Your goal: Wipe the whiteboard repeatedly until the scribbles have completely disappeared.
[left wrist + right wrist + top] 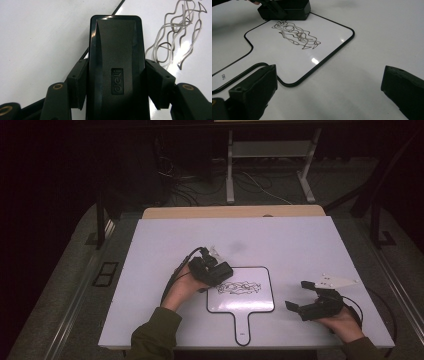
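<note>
- The white surface (165, 245) spreads under both my hands, with the paddle-shaped whiteboard (250, 305) lying flat between my two grippers, its handle pointing back toward me.
- My left hand (186, 287) reaches in from the near edge, forearm angled forward and to the right; its left gripper (214, 270) is clamped on the black eraser (116, 62), jaws pressing both long sides.
- That eraser sits at the whiteboard's far left corner, just beside the black scribble (239, 287), which lies to the gripper's right.
- My right hand (345, 322) rests low near the edge, right of the whiteboard; its right gripper (300, 296) is spread wide, holding nothing, jaws aimed left toward the board.
</note>
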Demonstrator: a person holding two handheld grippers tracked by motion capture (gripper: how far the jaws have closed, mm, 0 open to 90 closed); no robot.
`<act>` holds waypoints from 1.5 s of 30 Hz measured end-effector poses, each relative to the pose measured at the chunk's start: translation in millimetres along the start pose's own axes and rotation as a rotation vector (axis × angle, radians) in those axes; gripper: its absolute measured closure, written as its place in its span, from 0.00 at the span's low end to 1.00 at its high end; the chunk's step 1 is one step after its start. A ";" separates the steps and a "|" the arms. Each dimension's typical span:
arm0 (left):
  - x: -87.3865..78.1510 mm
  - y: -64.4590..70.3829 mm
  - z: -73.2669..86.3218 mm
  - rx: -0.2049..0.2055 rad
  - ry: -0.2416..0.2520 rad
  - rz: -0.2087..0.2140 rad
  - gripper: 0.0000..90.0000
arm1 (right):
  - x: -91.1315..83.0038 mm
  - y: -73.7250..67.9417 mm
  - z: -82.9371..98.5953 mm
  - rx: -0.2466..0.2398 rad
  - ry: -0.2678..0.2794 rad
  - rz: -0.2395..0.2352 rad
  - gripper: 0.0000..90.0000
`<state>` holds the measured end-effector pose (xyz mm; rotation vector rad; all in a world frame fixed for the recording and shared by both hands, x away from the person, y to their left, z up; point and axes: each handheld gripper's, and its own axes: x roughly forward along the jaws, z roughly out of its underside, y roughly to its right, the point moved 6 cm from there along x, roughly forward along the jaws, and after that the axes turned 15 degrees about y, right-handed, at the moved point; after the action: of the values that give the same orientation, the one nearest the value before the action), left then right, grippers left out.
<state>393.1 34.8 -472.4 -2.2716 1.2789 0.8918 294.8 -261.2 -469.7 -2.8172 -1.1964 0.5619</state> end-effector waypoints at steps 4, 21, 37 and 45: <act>0.5 4.8 -0.4 0.010 0.003 0.008 0.44 | -0.2 0.2 -0.1 0.002 0.000 0.001 0.00; -1.6 14.0 1.5 0.009 0.009 0.031 0.44 | -0.4 0.0 -0.1 0.003 0.000 0.004 0.00; -6.8 4.7 5.4 0.005 -0.009 -0.014 0.44 | 0.7 0.1 0.3 -0.004 -0.003 -0.001 0.00; -4.2 21.2 2.5 0.029 -0.015 0.025 0.44 | 0.7 0.2 0.3 -0.003 -0.002 -0.001 0.00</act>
<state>372.4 28.1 -471.8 -2.2270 1.3083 0.8918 295.2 -260.9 -470.3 -2.8190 -1.1995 0.5638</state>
